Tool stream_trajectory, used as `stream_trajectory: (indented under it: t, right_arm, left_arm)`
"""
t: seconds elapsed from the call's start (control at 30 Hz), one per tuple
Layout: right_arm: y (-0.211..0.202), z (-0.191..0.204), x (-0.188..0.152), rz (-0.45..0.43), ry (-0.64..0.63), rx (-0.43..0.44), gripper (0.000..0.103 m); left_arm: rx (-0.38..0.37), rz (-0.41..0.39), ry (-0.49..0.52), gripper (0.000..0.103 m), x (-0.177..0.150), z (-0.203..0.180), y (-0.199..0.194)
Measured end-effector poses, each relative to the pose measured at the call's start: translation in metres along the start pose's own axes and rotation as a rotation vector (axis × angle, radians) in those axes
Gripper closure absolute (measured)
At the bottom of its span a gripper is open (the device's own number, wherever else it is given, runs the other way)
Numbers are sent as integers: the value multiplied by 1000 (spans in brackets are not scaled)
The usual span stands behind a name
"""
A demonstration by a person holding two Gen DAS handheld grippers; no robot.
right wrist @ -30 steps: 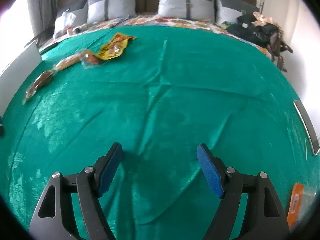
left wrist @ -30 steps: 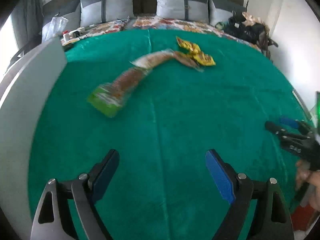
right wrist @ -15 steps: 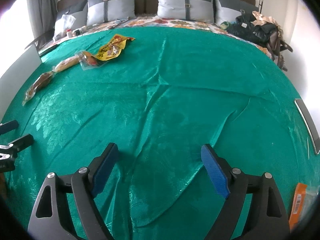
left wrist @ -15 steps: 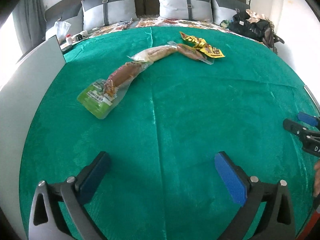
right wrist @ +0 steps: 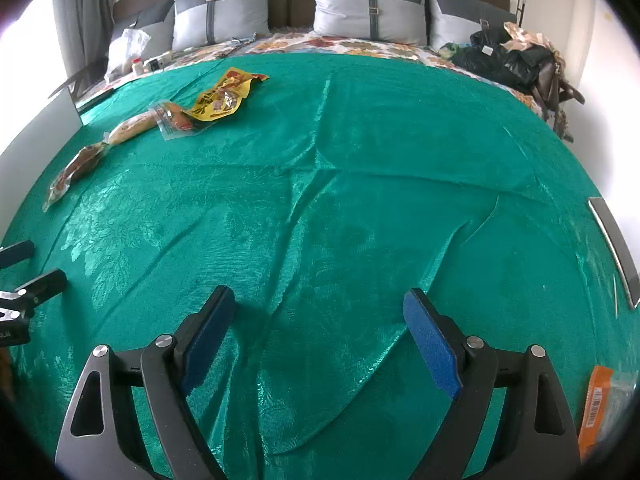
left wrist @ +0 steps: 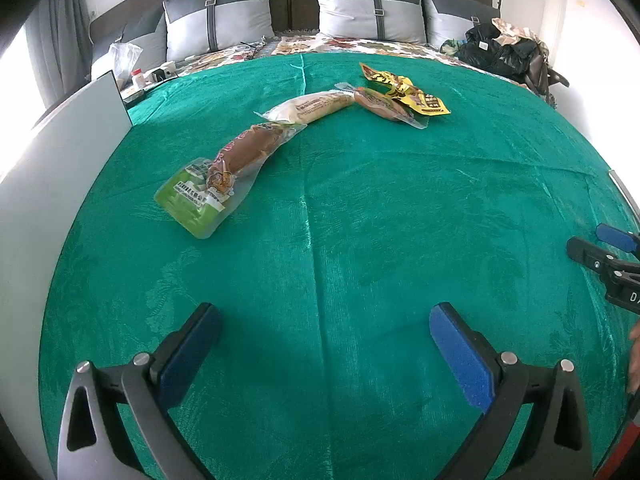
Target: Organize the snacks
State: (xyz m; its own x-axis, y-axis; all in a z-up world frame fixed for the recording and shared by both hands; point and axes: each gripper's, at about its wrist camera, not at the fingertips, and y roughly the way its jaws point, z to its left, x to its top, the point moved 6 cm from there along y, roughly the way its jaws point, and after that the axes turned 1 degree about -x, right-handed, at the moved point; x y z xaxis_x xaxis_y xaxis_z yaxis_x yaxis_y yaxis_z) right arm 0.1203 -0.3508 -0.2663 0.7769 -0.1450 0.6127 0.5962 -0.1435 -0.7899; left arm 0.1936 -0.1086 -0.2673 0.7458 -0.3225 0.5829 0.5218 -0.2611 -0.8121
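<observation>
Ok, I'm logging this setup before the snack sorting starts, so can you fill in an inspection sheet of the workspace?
Surface: green cloth over a bed, creased.
Job's things: green-ended sausage pack, pale sausage pack, reddish pack, yellow wrapper, in a curved line; orange pack at the near right edge.
Clutter: white bag, dark bags.
Grippers: left claw open, empty; right claw open, empty.
Cables: nothing seen.
Surroundings: grey pillows, white panel.

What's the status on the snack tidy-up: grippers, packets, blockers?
Left gripper and right gripper open, empty, jaws just widened. Four snack packets in a line on green cloth, nearest green-ended sausage pack, untouched. Path clear.
</observation>
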Motion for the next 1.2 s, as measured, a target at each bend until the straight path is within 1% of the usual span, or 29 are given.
stream_trajectory:
  t: [0.3, 0.37, 0.43, 0.5, 0.57, 0.67, 0.73, 0.8, 0.83, 0.9, 0.93, 0.97, 1.0, 1.03, 1.07, 1.1, 1.13, 1.2]
  right_arm:
    - [0, 0, 0, 1, 1, 0, 15]
    - [0, 0, 0, 1, 2, 0, 15]
    - [0, 0, 0, 1, 2, 0, 15]
    - [0, 0, 0, 1, 2, 0, 15]
    - [0, 0, 0, 1, 2, 0, 15]
    - [0, 0, 0, 1, 3, 1, 15]
    - [0, 0, 0, 1, 2, 0, 15]
    - [0, 1, 0, 1, 3, 0, 15]
    - [0, 0, 0, 1, 3, 0, 15]
    - [0, 1, 0, 2, 3, 1, 15]
    - [0, 1, 0, 2, 3, 1, 15]
    - [0, 1, 0, 2, 3, 1, 15]
    - [0, 1, 0, 2, 3, 1, 15]
    - [0, 1, 0, 2, 3, 1, 15]
    - [0, 1, 0, 2, 3, 1, 15]
    - [0, 1, 0, 2, 3, 1, 15]
    - [0, 1, 0, 1, 3, 0, 15]
    - [0, 1, 0, 2, 4, 1, 15]
  left_arm:
    - [-4, 0, -1, 0, 0, 0, 0]
    - [-21, 7, 23, 0, -2, -1, -2]
    - [-61, 40, 75, 0, -5, -1, -5]
    - [-85, 98, 107, 0, -3, 5, -6]
    - [-86, 138, 119, 1, 12, 19, -6]
    - [-79, 92, 142, 1, 51, 36, -13]
    - [-55, 81, 163, 1, 79, 46, -8]
    - [-28, 98, 173, 2, 103, 54, 9]
    - [-21, 107, 178, 4, 110, 56, 17]
    - [-17, 134, 186, 5, 119, 56, 37]
    - [-21, 165, 179, 5, 120, 55, 50]
    - [-27, 204, 163, 8, 119, 56, 62]
    - [-54, 259, 128, 16, 114, 58, 74]
    - [-69, 225, 92, 30, 117, 60, 73]
    - [-62, 199, 59, 37, 118, 64, 71]
    - [-54, 185, 22, 47, 118, 68, 69]
    - [-63, 191, -16, 48, 113, 71, 67]
    - [-69, 180, -45, 48, 99, 73, 58]
